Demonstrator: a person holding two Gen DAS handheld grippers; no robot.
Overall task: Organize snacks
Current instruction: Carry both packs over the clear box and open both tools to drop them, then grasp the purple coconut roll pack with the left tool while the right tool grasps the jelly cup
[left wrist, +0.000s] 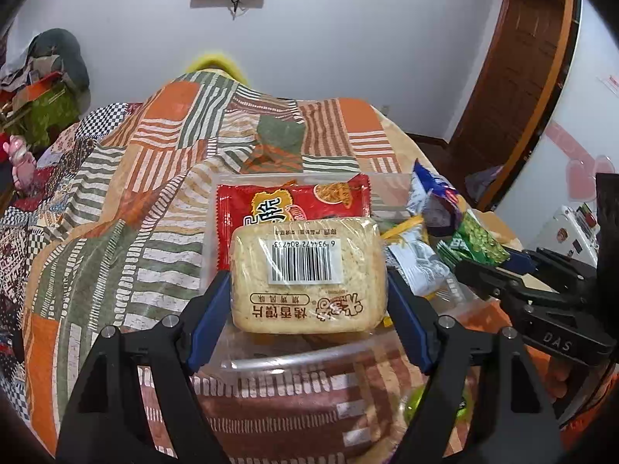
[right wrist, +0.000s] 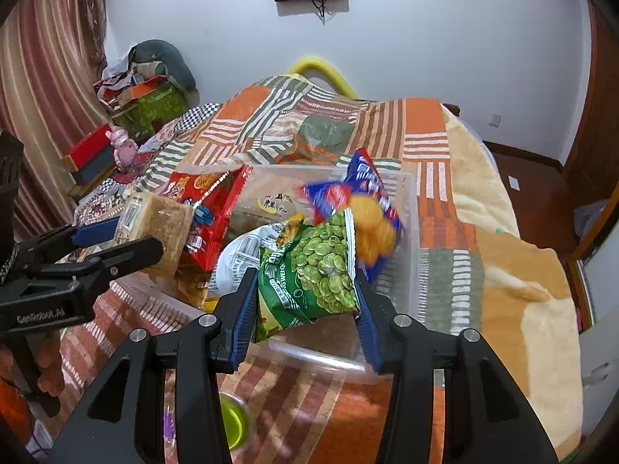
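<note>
The left tool point(left wrist: 307, 294) is clamped on a wrapped pale bread-slice pack point(left wrist: 307, 274), its blue pads pressing both sides, barcode up; just beyond its tips a red snack packet point(left wrist: 286, 203) lies in the clear plastic bin point(left wrist: 294, 365) on the quilted bed point(left wrist: 154, 162); the right tool point(right wrist: 307, 301) grips a green pea packet point(right wrist: 313, 270) over the same bin, with a blue chip bag point(right wrist: 367, 193) just ahead of its fingers
</note>
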